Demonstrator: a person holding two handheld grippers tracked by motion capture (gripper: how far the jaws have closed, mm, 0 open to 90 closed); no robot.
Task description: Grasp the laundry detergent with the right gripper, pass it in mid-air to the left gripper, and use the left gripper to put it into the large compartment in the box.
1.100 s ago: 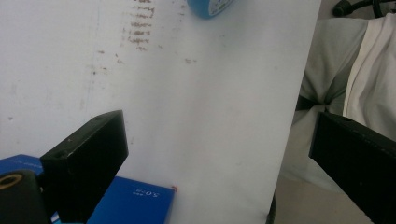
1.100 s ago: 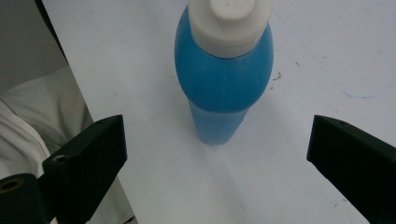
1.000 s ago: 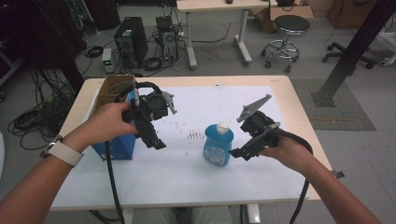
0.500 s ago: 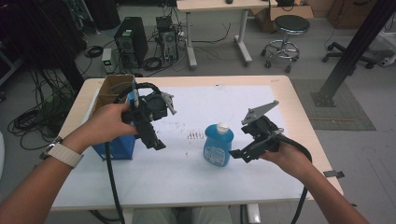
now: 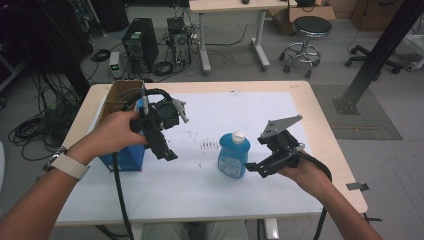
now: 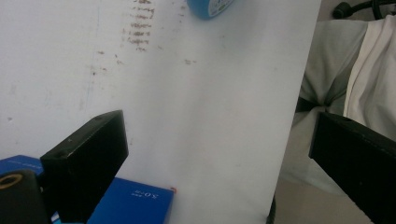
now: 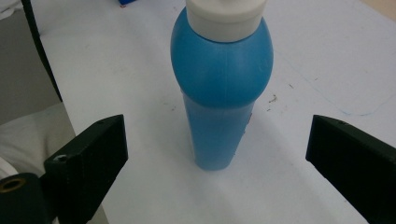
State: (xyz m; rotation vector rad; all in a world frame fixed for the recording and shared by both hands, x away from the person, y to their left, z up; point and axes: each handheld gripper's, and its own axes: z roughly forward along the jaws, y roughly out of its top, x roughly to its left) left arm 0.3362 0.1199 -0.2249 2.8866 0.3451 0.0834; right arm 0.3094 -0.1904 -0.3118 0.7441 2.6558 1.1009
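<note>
A blue bottle (image 5: pixel 233 155) with a white cap stands upright on the white sheet near the table's middle. My right gripper (image 5: pixel 252 167) is held just to its right, low over the table, jaws open and pointing at it. In the right gripper view the bottle (image 7: pixel 219 79) stands between the open jaws of that gripper (image 7: pixel 219 140) but farther off, untouched. My left gripper (image 5: pixel 167 152) hovers to the bottle's left, tilted down over the sheet, open and empty. In the left gripper view the gripper (image 6: pixel 222 140) frames bare sheet, with the bottle's base (image 6: pixel 210 5) at the top edge.
A blue box (image 5: pixel 122 157) lies under the left hand, its corner (image 6: pixel 135 205) beside the left jaw. An open cardboard box (image 5: pixel 120 95) stands at the table's far left. Brown smudges (image 5: pixel 210 145) mark the sheet. The table's near edge and the person's lap (image 6: pixel 345 70) are close.
The right gripper has drifted slightly right and toward the person, still facing the bottle. The left gripper and the bottle have stayed put.
</note>
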